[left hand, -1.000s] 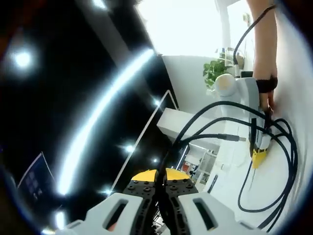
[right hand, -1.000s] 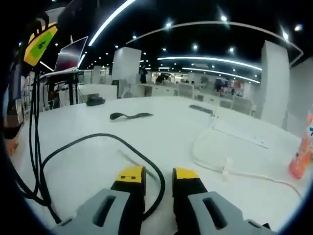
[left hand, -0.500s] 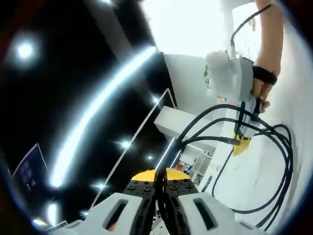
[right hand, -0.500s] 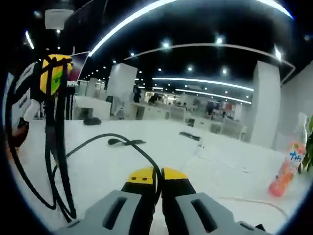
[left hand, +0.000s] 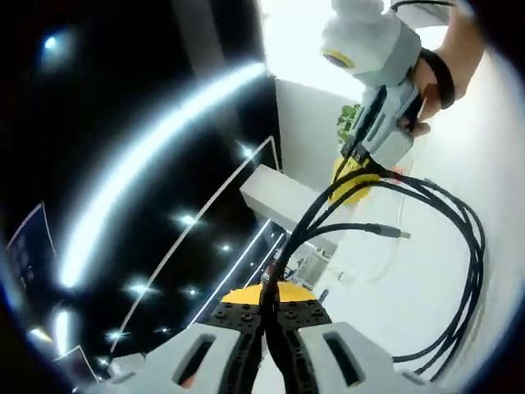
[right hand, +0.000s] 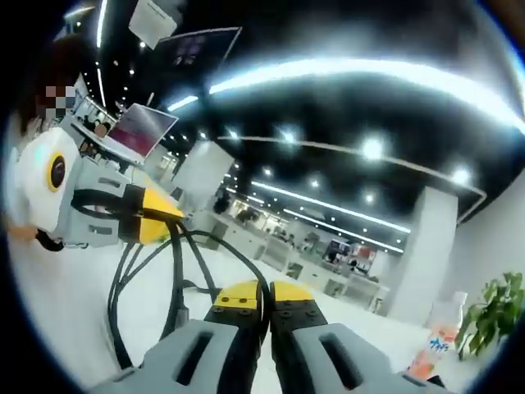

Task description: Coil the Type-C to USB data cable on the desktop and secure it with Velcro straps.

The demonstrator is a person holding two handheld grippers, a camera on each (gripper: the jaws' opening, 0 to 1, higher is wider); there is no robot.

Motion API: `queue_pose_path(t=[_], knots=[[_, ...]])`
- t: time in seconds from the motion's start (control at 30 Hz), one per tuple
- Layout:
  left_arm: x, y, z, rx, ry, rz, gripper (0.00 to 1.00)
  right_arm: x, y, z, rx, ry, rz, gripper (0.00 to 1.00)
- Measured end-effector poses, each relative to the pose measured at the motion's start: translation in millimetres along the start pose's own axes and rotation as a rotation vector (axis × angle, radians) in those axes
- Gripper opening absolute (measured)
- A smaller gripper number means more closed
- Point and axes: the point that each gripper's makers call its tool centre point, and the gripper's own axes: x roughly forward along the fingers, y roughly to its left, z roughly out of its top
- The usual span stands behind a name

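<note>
In the left gripper view, the left gripper is clenched on the black cable. The cable goes up from the jaws in a few strands and bends round in big loops over the white desk. A plug sticks out free at the end of one strand. The right gripper is up near the top, with a hand on it. Its yellow tips pinch the strands. A second ago it was lower, down near the desk. Now it has been lifted, and the loops have come up with it.

In the right gripper view, the right gripper is clenched on a strand of the cable. A second ago its jaws were apart with the cable lying on the desk between them. Now they have closed. The left gripper is on the left side, and strands hang from its yellow tips. A bottle stands far off near a plant.

I think the coil is partly made. The strap is not on yet.
</note>
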Motion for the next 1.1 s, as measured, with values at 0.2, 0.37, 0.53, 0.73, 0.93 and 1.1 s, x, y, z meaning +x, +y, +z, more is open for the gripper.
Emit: queue_pose_path(t=[0.2, 0.37, 0.53, 0.73, 0.93, 1.1], knots=[[0, -2.0, 1.5, 0.004, -0.003, -0.005, 0.04, -4, 5, 11.8, -0.011, -0.038, 0.001, 0.02], [1, 6.2, -4.3, 0.010, 0.013, 0.037, 0.05, -6, 19, 20.8, -0.050, -0.061, 0.036, 0.02], [0, 11.9, -5.3, 0.034, 0.016, 0.074, 0.08, -9, 35, 27.9, -0.099, -0.084, 0.073, 0.02], [-1, 15.1, -6.5, 0.020, 0.011, 0.084, 0.09, -16, 48, 40.6, -0.101, -0.132, 0.128, 0.02], [-1, 15.2, -11.5, 0.089, 0.057, 0.072, 0.05, -15, 54, 37.5, 0.019, -0.143, 0.175, 0.03], [0, 18.2, -19.9, 0.064, 0.091, 0.064, 0.04, -11, 54, 33.8, 0.226, -0.132, 0.221, 0.05]])
